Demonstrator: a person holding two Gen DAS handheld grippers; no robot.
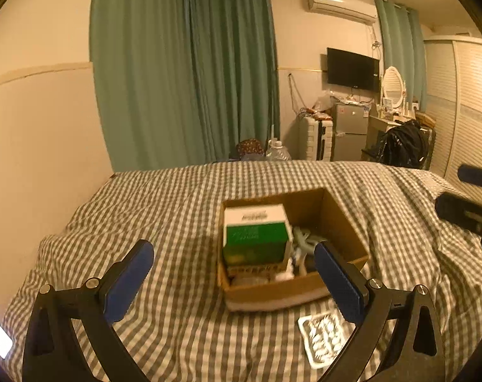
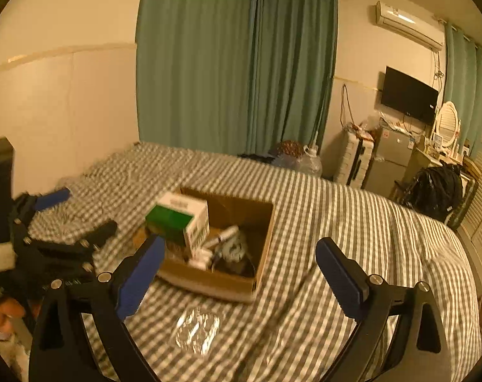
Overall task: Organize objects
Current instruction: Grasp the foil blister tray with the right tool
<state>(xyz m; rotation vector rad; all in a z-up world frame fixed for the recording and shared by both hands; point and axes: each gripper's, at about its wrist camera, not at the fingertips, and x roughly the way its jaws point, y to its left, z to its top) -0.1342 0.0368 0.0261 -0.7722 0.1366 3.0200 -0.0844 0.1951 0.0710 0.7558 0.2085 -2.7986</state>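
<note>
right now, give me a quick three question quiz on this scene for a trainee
1. True or false: the green and white box sits inside the cardboard box.
2. What still lies on the bedspread just in front of the cardboard box? A) a shiny packet B) a mug C) a shoe
3. Fill in: the left tool and the right tool are both ____.

Key: 1 true; 2 A, the shiny packet; 3 open, holding nothing.
</note>
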